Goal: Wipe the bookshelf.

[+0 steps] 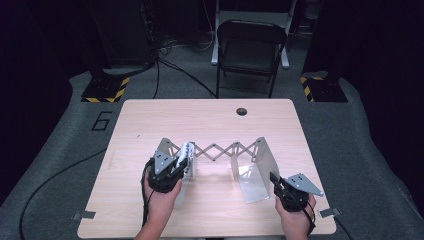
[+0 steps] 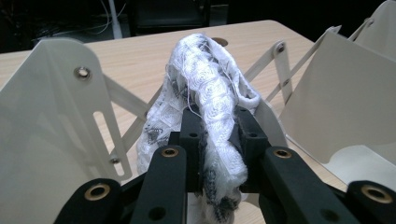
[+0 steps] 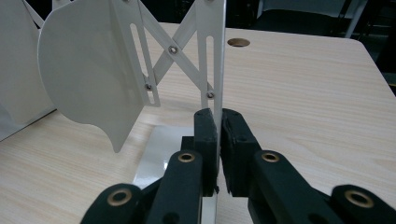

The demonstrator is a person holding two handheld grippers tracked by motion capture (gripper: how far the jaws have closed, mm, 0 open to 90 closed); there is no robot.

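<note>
— Gripping what, the left tool (image 1: 175, 167)?
— A white cloth (image 2: 210, 88), clamped between its jaws, lifted over the rack's (image 1: 220, 150) left plate, toward the table's (image 1: 150, 115) near edge.
— And the right tool (image 3: 218, 140)?
— Clenched on the rack's right plate edge.

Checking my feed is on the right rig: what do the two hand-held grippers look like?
Both grippers, left gripper and right gripper, are black, each topped by a grey three-cornered plate. Their linkage arms carry brass-coloured rivets. A black cable trails from the left one. Forearms are bare, no sleeves.
</note>
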